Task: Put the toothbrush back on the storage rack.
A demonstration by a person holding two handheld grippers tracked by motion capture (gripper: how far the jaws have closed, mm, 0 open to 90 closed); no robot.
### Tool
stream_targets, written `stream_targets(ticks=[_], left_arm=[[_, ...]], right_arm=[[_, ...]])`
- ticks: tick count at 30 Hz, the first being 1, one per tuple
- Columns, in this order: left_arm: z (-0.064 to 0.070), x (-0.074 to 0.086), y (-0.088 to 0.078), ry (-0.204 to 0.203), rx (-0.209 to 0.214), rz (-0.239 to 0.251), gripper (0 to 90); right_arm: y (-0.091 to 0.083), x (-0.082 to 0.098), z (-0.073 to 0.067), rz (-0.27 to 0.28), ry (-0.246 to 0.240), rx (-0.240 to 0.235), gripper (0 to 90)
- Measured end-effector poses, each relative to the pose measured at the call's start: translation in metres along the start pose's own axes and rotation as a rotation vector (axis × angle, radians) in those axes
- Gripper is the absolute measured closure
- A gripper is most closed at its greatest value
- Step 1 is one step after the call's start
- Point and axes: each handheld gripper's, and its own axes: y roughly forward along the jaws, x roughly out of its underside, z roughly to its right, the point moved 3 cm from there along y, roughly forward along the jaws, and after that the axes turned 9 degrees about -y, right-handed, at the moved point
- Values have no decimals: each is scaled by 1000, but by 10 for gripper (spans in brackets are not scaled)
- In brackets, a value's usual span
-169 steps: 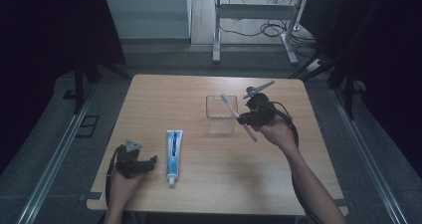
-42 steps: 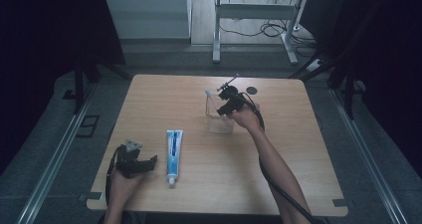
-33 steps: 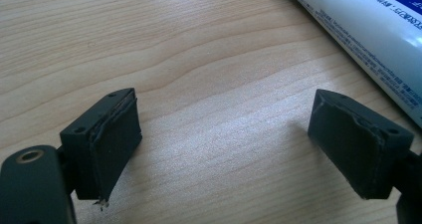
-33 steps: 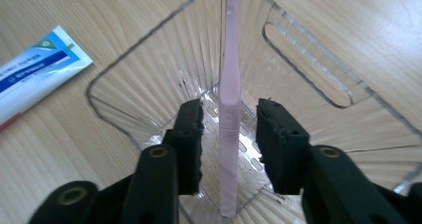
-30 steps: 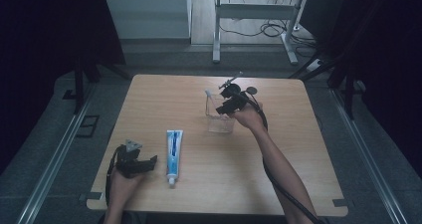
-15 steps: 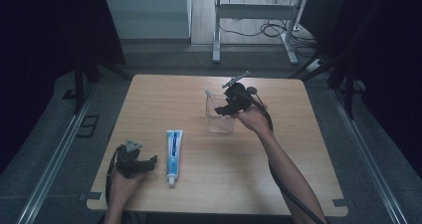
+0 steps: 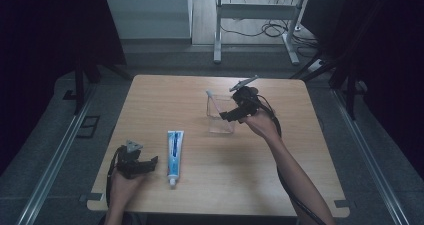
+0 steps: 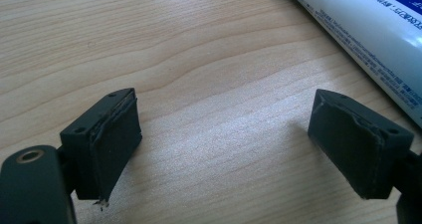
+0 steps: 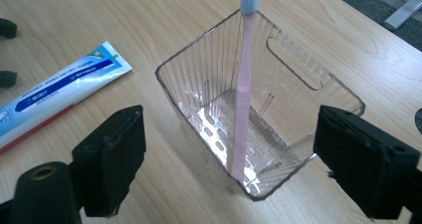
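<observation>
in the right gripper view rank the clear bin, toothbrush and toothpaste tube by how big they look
1. Clear bin: largest by far.
2. Toothpaste tube: cut off at the left edge, so its full size is unsure.
3. Toothbrush: long but thin, leaning inside the bin; smallest.

Clear glossy ribbed plastic basket (image 9: 318, 82), matt pink plastic toothbrush (image 9: 242, 99), smooth wood-grain table (image 9: 124, 25)

A pink toothbrush (image 9: 242, 89) with a pale blue head stands nearly upright inside a clear plastic basket (image 9: 308, 72), its handle end on the slotted floor and its head leaning against the far rim. The ribbed basket, with a cut-out handle slot in one wall, sits upright on the wooden surface (image 9: 164, 15), apparently undamaged.
</observation>
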Motion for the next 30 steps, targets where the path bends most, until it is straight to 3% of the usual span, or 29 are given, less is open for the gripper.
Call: stream_targets(ticks=[12, 30], left_arm=[[0, 0, 0, 0, -1, 1, 130], [0, 0, 0, -1, -1, 1, 131]], right_arm=[[-11, 16, -6, 19, -12, 20, 13], [-31, 45, -13, 43, -23, 41, 3]])
